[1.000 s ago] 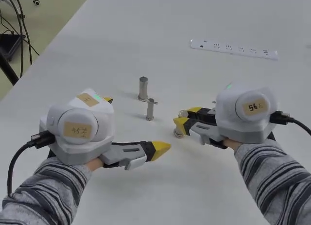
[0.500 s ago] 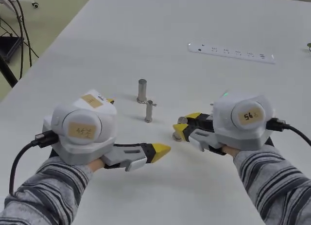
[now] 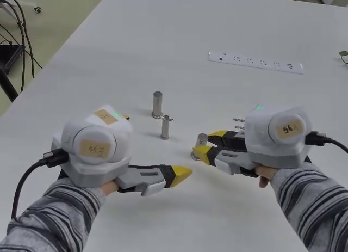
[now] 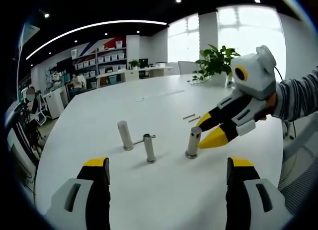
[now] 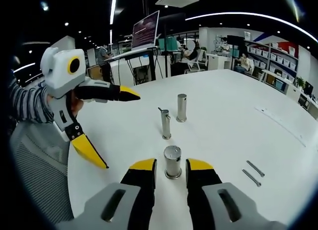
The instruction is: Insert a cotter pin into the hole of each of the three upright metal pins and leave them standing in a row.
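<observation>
Right gripper (image 5: 171, 166): jaws narrowly parted, flanking nearest metal pin (image 5: 172, 158) without clamping, we judge to steady it | middle pin (image 5: 165, 124): cotter pin (image 5: 160, 110) fitted | spare cotter pins (image 5: 253, 171): on table (image 5: 223, 120) nearby | left gripper (image 4: 166, 165): wide open, empty.

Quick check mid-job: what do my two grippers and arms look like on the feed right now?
The left gripper and right gripper both have rounded grey-white bodies, dark jaws with yellow tips, tan stickers with handwritten marks, a small green light and a black cable at the rear. The sleeves are striped grey and dark.
</observation>
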`<state>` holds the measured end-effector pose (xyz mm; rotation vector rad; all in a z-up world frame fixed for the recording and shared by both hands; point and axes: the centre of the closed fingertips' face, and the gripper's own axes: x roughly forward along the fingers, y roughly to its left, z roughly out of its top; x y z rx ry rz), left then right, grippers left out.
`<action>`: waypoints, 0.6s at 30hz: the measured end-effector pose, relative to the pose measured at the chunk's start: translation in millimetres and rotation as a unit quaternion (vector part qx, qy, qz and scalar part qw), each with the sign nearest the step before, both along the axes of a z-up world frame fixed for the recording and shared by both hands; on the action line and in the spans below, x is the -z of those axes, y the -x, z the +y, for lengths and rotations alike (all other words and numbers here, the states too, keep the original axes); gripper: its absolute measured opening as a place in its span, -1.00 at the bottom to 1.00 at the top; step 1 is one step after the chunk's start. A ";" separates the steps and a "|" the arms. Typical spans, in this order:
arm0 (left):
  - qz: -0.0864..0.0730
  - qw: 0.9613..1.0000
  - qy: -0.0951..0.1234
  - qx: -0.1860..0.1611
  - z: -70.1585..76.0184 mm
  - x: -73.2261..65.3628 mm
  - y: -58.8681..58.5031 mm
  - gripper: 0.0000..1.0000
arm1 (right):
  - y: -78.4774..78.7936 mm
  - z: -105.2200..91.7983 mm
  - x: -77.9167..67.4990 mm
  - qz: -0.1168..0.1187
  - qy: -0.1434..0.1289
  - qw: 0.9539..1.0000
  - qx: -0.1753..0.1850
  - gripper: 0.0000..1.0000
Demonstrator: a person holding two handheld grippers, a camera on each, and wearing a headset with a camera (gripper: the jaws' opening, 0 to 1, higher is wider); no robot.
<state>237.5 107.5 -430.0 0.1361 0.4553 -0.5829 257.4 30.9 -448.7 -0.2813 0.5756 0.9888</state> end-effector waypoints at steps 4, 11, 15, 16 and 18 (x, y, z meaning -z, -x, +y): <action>0.003 1.000 0.004 -0.003 -0.2 0.5 0.3 0.95 | 4.2 -13.0 2.6 0.016 0.023 0.999 -0.015 -0.55; 0.004 1.000 0.013 -0.008 -1.1 -0.8 -0.3 0.95 | -9.4 -45.0 1.2 0.025 0.065 0.997 -0.018 -0.51; 0.003 1.000 0.009 -0.011 0.8 -0.5 -0.8 0.95 | -18.5 -61.4 -1.5 0.023 0.099 0.994 -0.027 -0.51; 0.004 1.000 0.011 -0.012 0.5 -0.4 -0.7 0.94 | -21.3 -64.6 -2.5 0.025 0.104 0.994 -0.030 -0.51; 0.004 1.000 0.010 -0.010 0.0 -0.1 -0.4 0.94 | -26.5 -69.4 -3.9 0.026 0.113 0.993 -0.034 -0.53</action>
